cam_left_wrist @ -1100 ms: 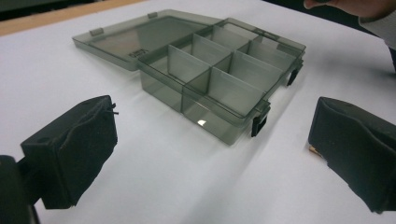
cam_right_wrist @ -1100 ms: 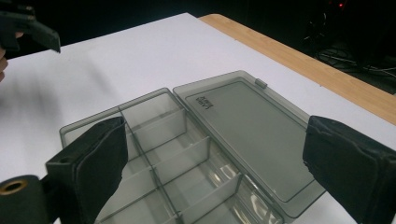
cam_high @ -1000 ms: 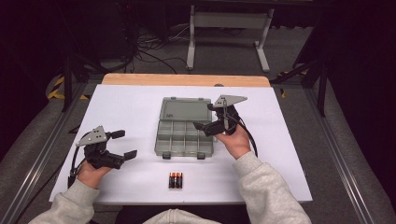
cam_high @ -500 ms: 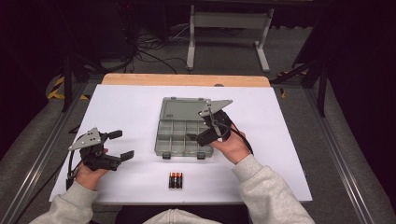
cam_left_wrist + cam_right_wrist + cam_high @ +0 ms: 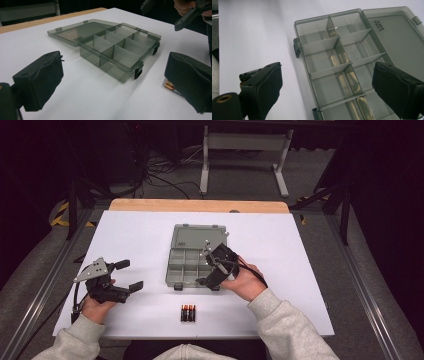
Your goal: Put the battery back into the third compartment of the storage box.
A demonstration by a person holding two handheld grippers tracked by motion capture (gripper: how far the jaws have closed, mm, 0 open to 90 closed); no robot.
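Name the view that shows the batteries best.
The high view: the batteries lie in full sight, side by side on the white table, just in front of the open box. The left gripper view catches one end behind a jaw; the right gripper view shows a dark sliver.

Lab, railed test table [image 5: 150, 227], floor cables [image 5: 160, 175]

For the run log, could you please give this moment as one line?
box: open, empty | batteries: on table | right gripper: open over box | left gripper: open, idle
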